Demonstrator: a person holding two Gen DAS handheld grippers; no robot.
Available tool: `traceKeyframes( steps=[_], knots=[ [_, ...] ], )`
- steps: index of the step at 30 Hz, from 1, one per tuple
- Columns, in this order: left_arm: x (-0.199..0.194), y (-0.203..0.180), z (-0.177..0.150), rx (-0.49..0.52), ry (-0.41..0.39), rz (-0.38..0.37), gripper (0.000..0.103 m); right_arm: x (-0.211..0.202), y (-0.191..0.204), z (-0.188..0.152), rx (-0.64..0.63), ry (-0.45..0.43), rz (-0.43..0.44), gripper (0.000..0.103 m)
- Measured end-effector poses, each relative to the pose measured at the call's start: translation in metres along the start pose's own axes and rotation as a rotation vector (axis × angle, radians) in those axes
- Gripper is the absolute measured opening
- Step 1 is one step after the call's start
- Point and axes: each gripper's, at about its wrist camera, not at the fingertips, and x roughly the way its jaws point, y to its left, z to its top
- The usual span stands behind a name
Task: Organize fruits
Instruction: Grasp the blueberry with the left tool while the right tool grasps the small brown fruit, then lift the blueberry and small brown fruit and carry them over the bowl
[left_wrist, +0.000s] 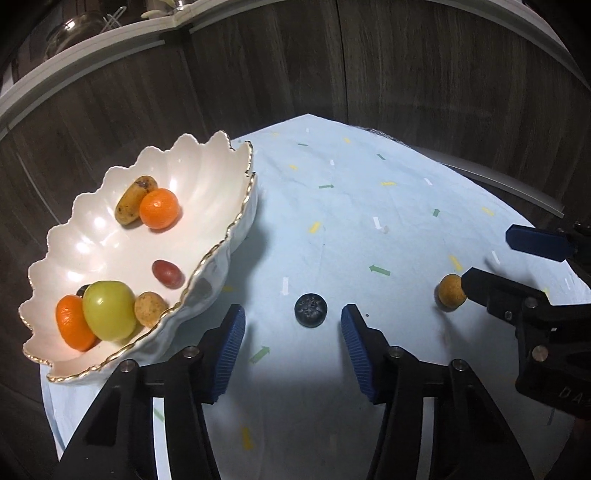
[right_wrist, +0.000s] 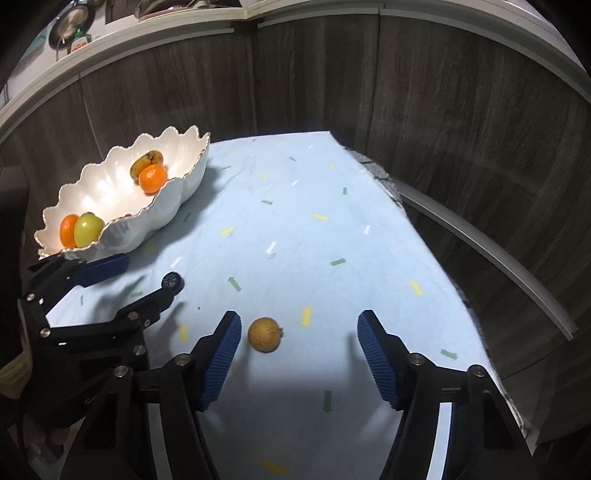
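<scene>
The left gripper (left_wrist: 293, 332) has its jaws spread wide and holds nothing; the dark berry (left_wrist: 310, 310) sits on the desk (left_wrist: 369, 221) just ahead of the gap between them, touching neither pad. The right gripper (right_wrist: 299, 350) is likewise wide open and empty, with the brown round fruit (right_wrist: 264, 334) lying between its jaws, close beside the left pad. Beyond the left jaw of the left gripper stands the scalloped white bowl (left_wrist: 229, 206), holding two oranges, a green fruit, a red grape and brownish fruits
</scene>
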Motion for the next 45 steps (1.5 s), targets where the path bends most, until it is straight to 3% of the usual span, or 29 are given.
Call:
traceKeyframes(
  steps=[14, 20, 23, 27, 35, 45],
  knots=[
    [0.018, -0.001, 0.003, 0.019, 0.04, -0.035, 0.044, 0.018, 0.01, -0.001, -0.02, 0.036, 0.031, 0.047],
    [0.022, -0.003, 0.006, 0.027, 0.034, -0.04, 0.042, 0.026, 0.01, -0.003, -0.014, 0.057, 0.038, 0.045],
    [0.022, -0.003, 0.007, 0.029, 0.027, -0.039, 0.042, 0.03, 0.011, -0.006, -0.015, 0.079, 0.052, 0.032],
    [0.022, -0.007, 0.006, 0.043, 0.017, -0.042, 0.033, 0.03, 0.012, -0.006, -0.018, 0.07, 0.059, 0.026],
    [0.019, -0.013, 0.006, 0.056, 0.015, -0.032, 0.021, 0.029, 0.011, -0.005, -0.007, 0.068, 0.073, 0.025],
    [0.012, -0.011, 0.004, 0.041, 0.022, -0.017, 0.02, 0.019, 0.009, -0.001, -0.004, 0.047, 0.079, 0.025]
  ],
)
